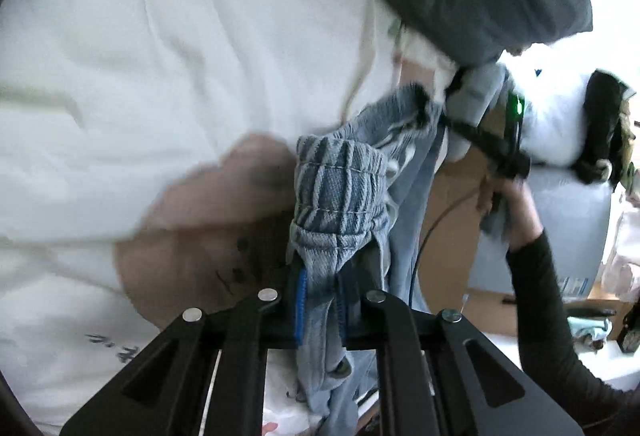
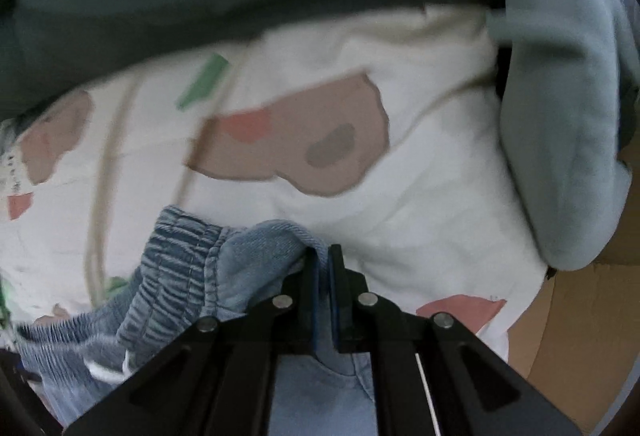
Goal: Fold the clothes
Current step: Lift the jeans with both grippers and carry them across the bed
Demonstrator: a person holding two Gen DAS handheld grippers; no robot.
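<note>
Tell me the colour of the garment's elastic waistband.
Faded light-blue denim with darker vertical gathers on the ruched elastic waistband; clearest in the left wrist view.

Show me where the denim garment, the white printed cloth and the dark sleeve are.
denim garment [image 1: 340, 188]: left wrist view, on its ribbed waistband.
white printed cloth [image 2: 420, 204]: right wrist view, on a plain white part.
dark sleeve [image 1: 540, 296]: left wrist view, on the forearm.

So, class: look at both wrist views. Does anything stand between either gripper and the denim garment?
Nothing visible does. The left gripper is shut on the denim garment at its gathered waistband, and the right gripper is shut on another edge of it. The white printed sheet lies behind.
</note>
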